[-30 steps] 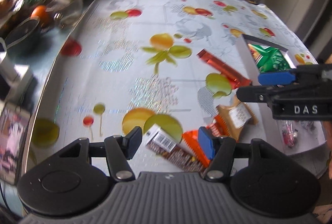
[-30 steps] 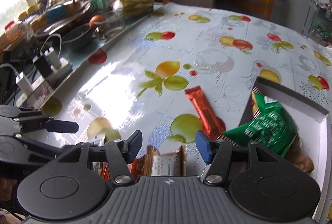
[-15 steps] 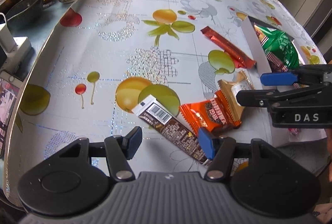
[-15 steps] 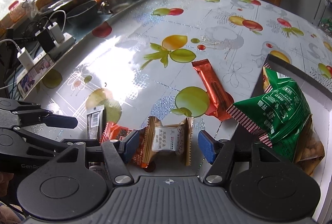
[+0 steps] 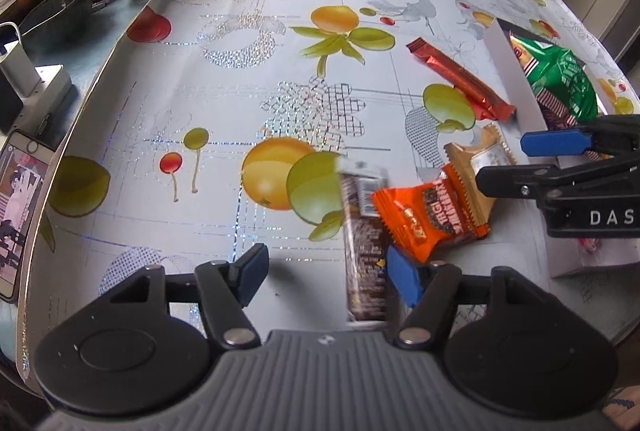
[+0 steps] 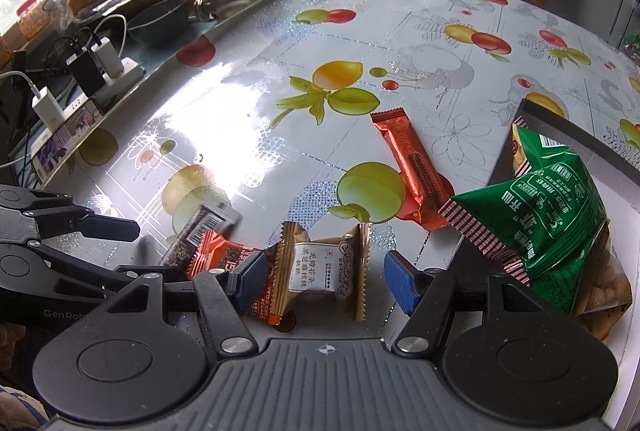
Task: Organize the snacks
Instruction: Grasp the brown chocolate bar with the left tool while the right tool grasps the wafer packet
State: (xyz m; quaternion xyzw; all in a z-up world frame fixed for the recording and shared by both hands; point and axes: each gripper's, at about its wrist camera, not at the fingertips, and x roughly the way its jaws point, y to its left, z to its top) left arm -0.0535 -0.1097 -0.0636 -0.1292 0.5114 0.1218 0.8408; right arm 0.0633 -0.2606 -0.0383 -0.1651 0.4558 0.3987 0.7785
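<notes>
Under the orange packet [image 5: 430,221], a blurred bar [image 5: 365,251]

Glossy plastic tablecloth [image 6: 280,135] w/ glittery patches, glare ahead of the jaws. Shiny foil red bar wrapper [image 6: 412,163] beyond right jaws; crinkly glossy green bag [image 6: 536,215] right of them. Matt black plastic gripper bodies, ribbed grey housing.

Wide bare stretch of counter [image 5: 224,79] open left and far of the snacks. Near edge crowded: brown bar [image 5: 366,251], orange packet [image 5: 424,215], gold packet [image 6: 324,267] touching. Box wall [image 5: 512,71] and green bag [image 6: 540,215] block the right; red bar [image 6: 412,167] just beside.
</notes>
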